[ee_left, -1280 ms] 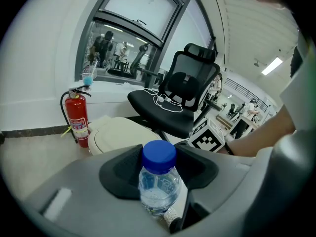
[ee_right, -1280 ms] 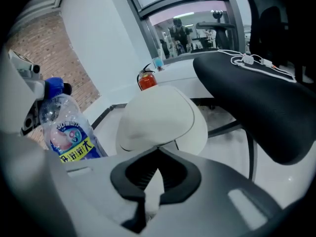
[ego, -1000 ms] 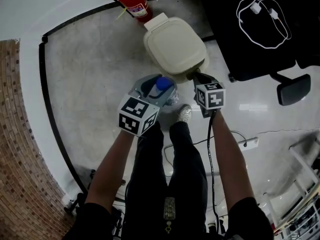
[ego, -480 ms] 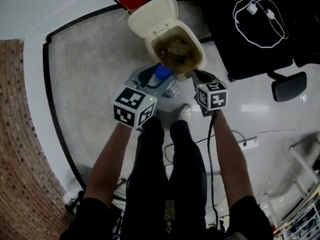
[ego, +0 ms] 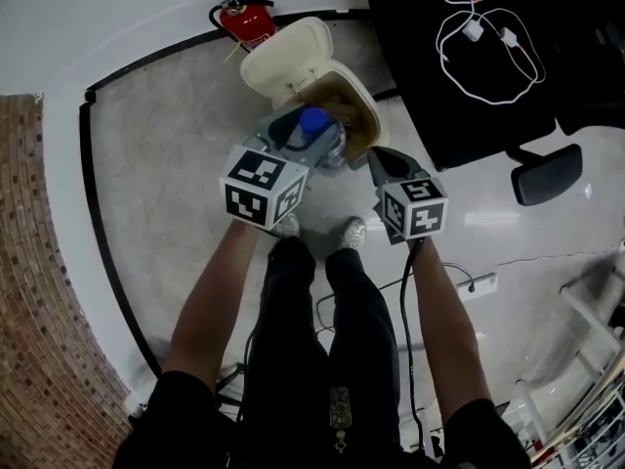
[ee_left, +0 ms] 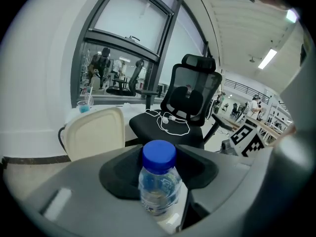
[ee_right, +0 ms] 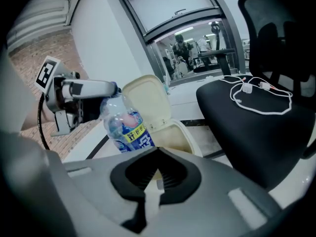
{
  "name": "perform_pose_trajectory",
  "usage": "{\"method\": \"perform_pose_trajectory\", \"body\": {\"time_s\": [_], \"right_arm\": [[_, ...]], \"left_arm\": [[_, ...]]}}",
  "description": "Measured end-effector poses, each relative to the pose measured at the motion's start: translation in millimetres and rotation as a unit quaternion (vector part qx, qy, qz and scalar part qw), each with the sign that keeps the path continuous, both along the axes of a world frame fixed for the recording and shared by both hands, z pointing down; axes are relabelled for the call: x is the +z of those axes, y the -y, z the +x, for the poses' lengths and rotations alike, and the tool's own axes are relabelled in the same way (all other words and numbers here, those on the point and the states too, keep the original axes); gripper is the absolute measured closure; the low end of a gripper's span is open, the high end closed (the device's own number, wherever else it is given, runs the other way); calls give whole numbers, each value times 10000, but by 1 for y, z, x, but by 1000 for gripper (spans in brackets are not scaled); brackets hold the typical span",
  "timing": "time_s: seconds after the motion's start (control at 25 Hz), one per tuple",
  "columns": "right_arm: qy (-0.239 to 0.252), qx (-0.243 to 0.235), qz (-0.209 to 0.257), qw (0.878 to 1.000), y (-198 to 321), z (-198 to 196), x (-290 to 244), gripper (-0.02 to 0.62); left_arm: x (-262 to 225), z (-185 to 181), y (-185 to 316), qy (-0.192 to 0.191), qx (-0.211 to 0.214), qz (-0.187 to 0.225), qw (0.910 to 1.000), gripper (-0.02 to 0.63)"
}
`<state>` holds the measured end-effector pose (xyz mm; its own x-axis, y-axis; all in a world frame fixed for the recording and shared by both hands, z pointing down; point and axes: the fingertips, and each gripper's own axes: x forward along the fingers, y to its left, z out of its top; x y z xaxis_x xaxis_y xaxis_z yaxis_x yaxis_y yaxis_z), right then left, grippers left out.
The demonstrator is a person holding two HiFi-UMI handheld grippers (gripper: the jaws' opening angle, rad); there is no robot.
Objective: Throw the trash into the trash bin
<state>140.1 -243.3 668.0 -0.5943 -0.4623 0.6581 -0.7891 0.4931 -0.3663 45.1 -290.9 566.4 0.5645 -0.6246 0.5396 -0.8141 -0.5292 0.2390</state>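
A cream trash bin stands on the floor ahead with its lid tipped up and brown trash inside. My left gripper is shut on a clear plastic bottle with a blue cap, held at the bin's near rim, partly over the mouth. In the left gripper view the bottle stands between the jaws, with the lid behind it. The right gripper view shows the bottle and the open bin. My right gripper is shut and empty, just right of the bin.
A red fire extinguisher lies behind the bin. A black office chair with a white cable on its seat stands to the right. A brick wall runs along the left. My shoes are just below the bin.
The bin's lid has swung from closed to open. Both grippers have risen, and the left one has carried the bottle forward to the bin's mouth.
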Motion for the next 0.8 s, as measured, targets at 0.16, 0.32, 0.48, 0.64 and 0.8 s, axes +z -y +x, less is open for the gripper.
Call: {"method": "perform_pose_trajectory", "body": {"time_s": [0.16, 0.32, 0.48, 0.64, 0.8], "right_arm": [[73, 139, -5, 9999, 6, 5, -2, 594], [177, 253, -5, 9995, 16, 7, -2, 594], [247, 346, -9, 9991, 22, 12, 0, 594], [279, 452, -65, 9986, 21, 17, 6, 594], [289, 514, -135, 9982, 17, 21, 13, 594]], "left_arm": [[29, 11, 12, 122, 175, -135, 9997, 399], [63, 19, 19, 290, 350, -336, 9984, 399], [103, 25, 21, 504, 546, -609, 9954, 399], [146, 31, 15, 724, 785, -943, 9898, 399], [175, 39, 14, 886, 997, -1118, 9847, 399]]}}
